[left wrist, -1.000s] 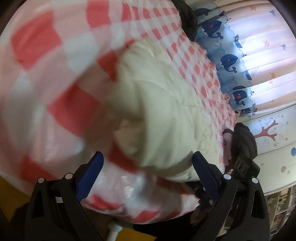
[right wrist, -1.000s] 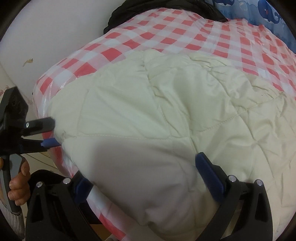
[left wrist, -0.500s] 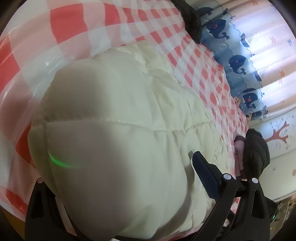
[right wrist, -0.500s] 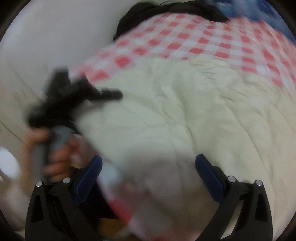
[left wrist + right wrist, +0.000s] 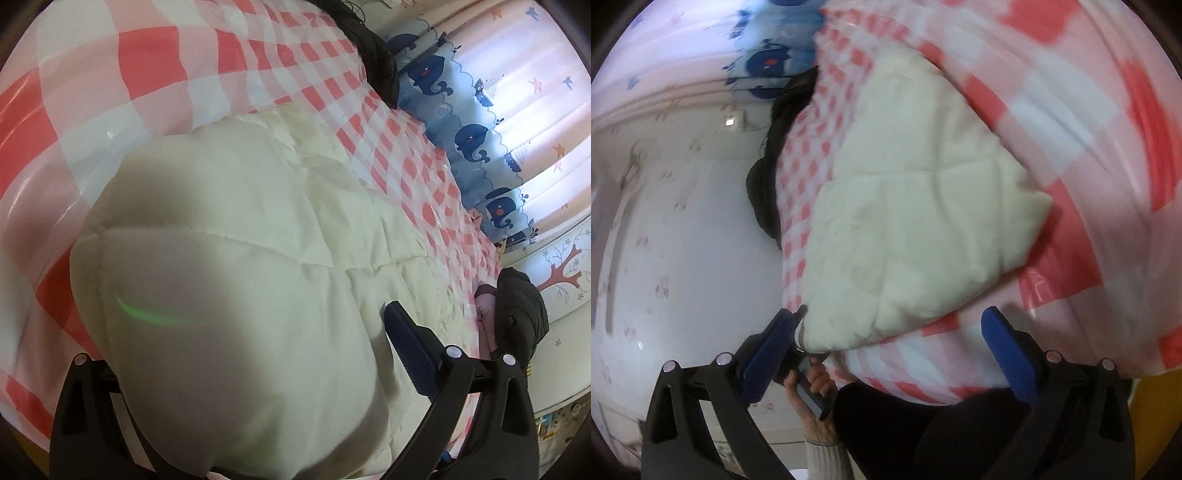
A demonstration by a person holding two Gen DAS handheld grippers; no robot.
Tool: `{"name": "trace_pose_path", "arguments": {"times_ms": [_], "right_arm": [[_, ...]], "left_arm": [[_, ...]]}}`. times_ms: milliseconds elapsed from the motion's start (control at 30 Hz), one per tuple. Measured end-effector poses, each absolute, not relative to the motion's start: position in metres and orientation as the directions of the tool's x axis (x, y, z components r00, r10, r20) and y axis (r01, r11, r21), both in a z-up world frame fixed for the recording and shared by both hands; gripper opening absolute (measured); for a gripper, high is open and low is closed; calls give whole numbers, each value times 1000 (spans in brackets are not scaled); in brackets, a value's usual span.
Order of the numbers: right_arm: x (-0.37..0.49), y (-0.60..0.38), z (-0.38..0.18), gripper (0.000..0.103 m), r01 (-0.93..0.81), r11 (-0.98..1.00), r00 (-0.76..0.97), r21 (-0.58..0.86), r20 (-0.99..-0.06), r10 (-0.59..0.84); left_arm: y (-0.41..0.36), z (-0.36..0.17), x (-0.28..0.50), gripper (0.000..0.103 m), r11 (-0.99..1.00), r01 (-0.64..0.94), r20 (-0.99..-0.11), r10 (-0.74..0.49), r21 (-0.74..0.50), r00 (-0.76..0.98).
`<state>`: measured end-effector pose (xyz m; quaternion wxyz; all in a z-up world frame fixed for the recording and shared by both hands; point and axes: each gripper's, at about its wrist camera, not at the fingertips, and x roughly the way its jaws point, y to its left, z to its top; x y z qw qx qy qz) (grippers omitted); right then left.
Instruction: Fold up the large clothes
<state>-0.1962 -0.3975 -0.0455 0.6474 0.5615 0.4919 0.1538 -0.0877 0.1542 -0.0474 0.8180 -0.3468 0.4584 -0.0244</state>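
Mid-fold, by the look of it: cream quilted garment (image 5: 908, 221) lying on red-checked cover (image 5: 147, 66), near edge bunched up, not squared yet; more folds likely left. Left gripper (image 5: 258, 354) w/ thick padded edge between fingers; clamped or loose, can't tell. Right gripper (image 5: 890, 332) fingers apart, nothing between, beside garment's near edge. No containers in view; dark jacket (image 5: 521, 314) at cover's far edge.
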Motion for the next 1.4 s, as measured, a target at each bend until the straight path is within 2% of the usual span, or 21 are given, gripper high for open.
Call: {"name": "trace_pose_path", "arguments": {"times_ms": [100, 167, 233, 267, 367, 433, 567, 633, 733, 767, 867, 933, 1100, 1200, 1233, 1300, 1333, 1400], "right_arm": [[-186, -399, -42, 97, 300, 275, 553, 913, -401, 730], [-184, -396, -21, 97, 175, 292, 624, 940, -335, 706], [-181, -388, -19, 97, 173, 383, 599, 907, -406, 690], [-179, -386, -29, 97, 227, 397, 564, 889, -452, 691], [-181, -398, -54, 97, 312, 327, 567, 892, -451, 689], [-180, -408, -60, 97, 308, 252, 612, 918, -394, 686], [-183, -409, -54, 98, 288, 243, 644, 926, -375, 667], [-188, -396, -28, 98, 259, 390, 648, 884, -459, 608], [-182, -383, -17, 98, 244, 476, 631, 845, -511, 584], [-178, -387, -24, 98, 267, 457, 619, 849, -514, 594], [-170, -409, -67, 98, 370, 243, 613, 897, -432, 662], [-171, -417, -75, 97, 387, 172, 631, 906, -396, 667], [-162, -412, -73, 97, 396, 229, 561, 889, -431, 706], [-164, -410, -62, 96, 379, 259, 593, 889, -448, 670], [-163, -407, -55, 94, 365, 295, 601, 883, -465, 650], [-166, -400, -40, 74, 345, 357, 613, 868, -496, 615], [-168, -399, -38, 68, 347, 370, 615, 862, -507, 604], [-170, -403, -41, 39, 349, 363, 628, 864, -503, 594]], "left_arm": [[161, -50, -87, 93, 735, -293, -724, -370, -612, 582], [163, -52, -91, 93, 733, -295, -723, -370, -613, 583], [163, -53, -90, 93, 732, -297, -725, -371, -613, 580], [163, -54, -90, 93, 730, -300, -726, -372, -614, 578], [163, -57, -90, 93, 721, -306, -725, -382, -622, 573], [164, -57, -91, 93, 719, -304, -723, -388, -625, 571], [163, -58, -91, 93, 724, -303, -726, -383, -620, 571], [163, -58, -92, 93, 722, -306, -727, -382, -620, 571], [163, -59, -91, 93, 722, -309, -729, -382, -619, 567], [163, -59, -91, 93, 724, -307, -730, -383, -618, 567], [164, -60, -91, 93, 719, -306, -727, -391, -624, 564], [164, -60, -91, 93, 714, -310, -726, -394, -628, 563], [162, -62, -91, 94, 711, -316, -727, -393, -629, 562], [162, -62, -90, 94, 708, -314, -726, -399, -632, 560], [163, -62, -90, 94, 708, -314, -726, -401, -633, 559], [164, -63, -90, 94, 706, -314, -725, -405, -635, 557], [164, -63, -90, 94, 704, -313, -725, -409, -637, 555], [164, -64, -89, 94, 701, -312, -723, -415, -641, 552]]}}
